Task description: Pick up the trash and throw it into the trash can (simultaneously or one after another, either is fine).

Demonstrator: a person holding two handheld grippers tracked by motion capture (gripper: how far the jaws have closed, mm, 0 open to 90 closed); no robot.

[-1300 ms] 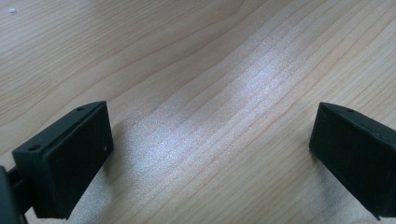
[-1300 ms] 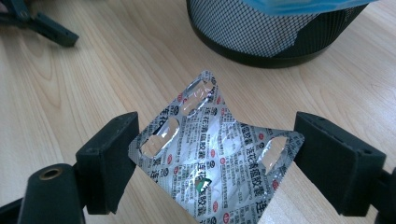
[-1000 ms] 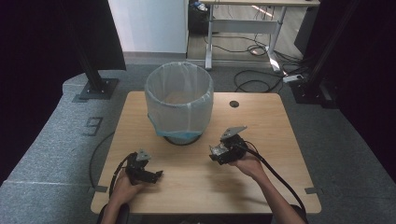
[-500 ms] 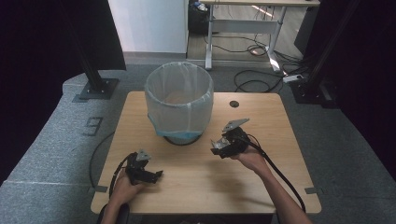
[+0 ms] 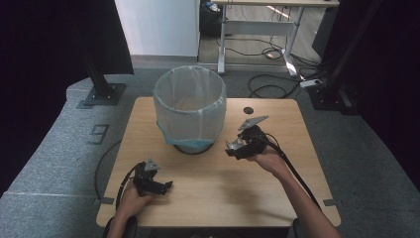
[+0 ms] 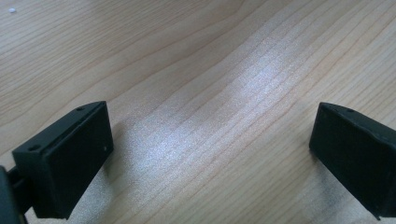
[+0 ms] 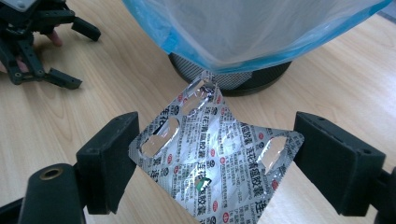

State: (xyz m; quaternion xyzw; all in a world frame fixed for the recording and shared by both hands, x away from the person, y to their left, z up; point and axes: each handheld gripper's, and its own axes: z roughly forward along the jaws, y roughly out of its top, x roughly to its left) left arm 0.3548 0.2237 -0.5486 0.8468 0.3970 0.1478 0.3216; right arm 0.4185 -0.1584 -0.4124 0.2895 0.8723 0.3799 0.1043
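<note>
A silver blister pack (image 7: 215, 154) with red and black print and pressed-out pockets sits pinched by its edges between the jaws of my right gripper (image 7: 217, 135). In the high view the right gripper (image 5: 236, 148) is held above the table just right of the bin (image 5: 189, 106), with the blister pack (image 5: 232, 145) at its tip. The bin is a mesh basket lined with a clear-blue bag (image 7: 261, 28). My left gripper (image 5: 166, 186) rests low at the table's front left, its jaws wide apart over bare wood (image 6: 212, 121).
The wooden table (image 5: 218, 198) has open room across its front and right side. A small dark round cap (image 5: 248, 109) lies behind the right gripper. The bin's dark base (image 7: 252, 79) stands close ahead of the pack. Cables trail from both grippers.
My right gripper has lifted and moved a little forward toward the bin with the blister pack in it. The left gripper has stayed where it was.
</note>
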